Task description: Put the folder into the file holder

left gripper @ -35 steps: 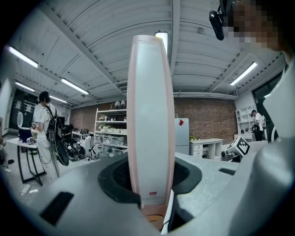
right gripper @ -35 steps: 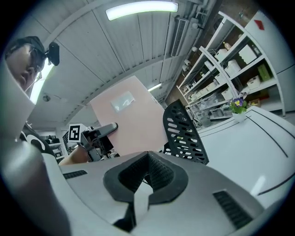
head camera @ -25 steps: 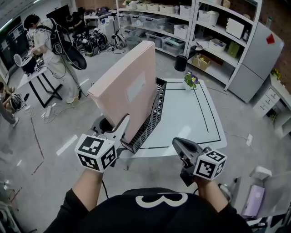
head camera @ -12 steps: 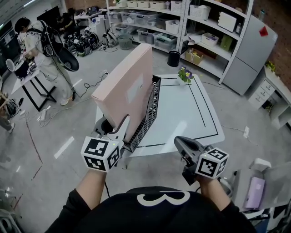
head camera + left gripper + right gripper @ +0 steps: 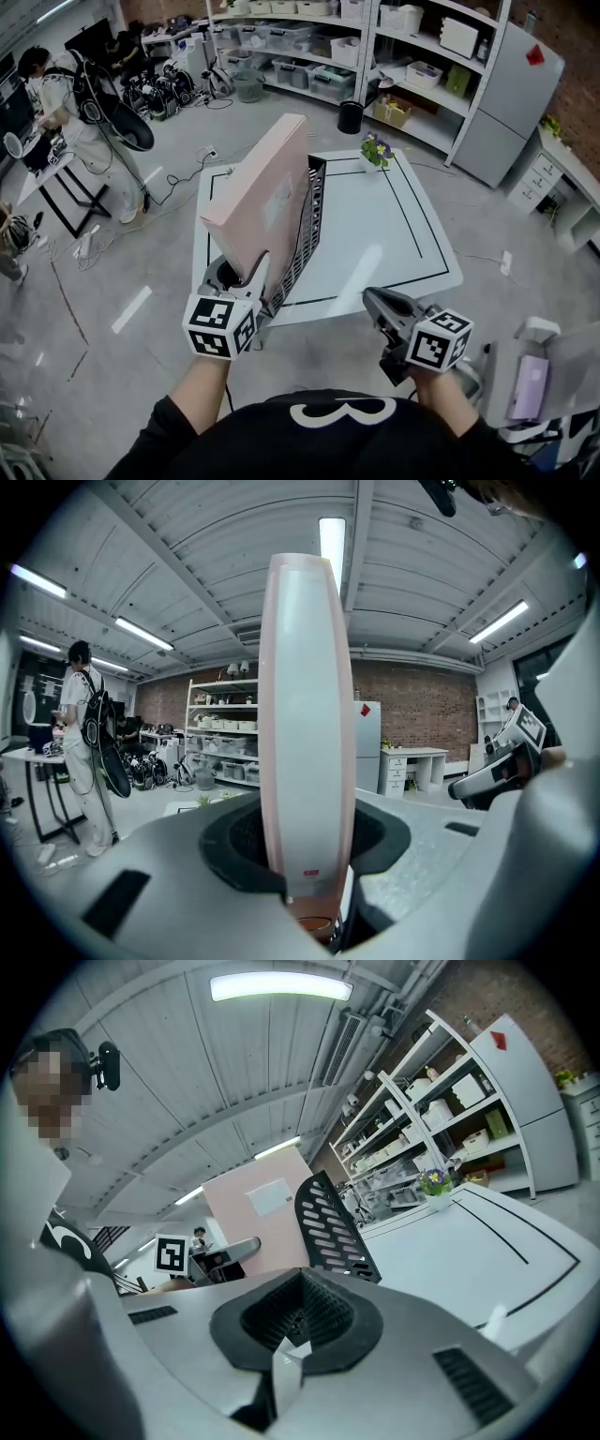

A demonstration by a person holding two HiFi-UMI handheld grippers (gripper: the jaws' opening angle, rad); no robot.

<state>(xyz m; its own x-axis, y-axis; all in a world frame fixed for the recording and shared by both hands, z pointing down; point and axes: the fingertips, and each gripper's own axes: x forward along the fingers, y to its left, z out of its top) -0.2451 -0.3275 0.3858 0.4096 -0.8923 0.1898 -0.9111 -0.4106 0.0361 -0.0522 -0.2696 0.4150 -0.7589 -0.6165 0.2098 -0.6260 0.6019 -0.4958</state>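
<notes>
A white 3 (image 5: 338, 412) marks the person's black shirt (image 5: 281, 452); the label (image 5: 275, 209) on the folder (image 5: 255, 176) is unreadable.

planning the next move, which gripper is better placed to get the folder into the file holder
Left. The left gripper is shut on the pink folder at its lower edge, right beside the black file holder. The right gripper is shut, empty and apart from both.

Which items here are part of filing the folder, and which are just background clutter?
In the job: pink folder, black mesh file holder, left gripper clamping the folder.
Lying about: potted flowers, storage shelves, right gripper, shut and empty.
</notes>
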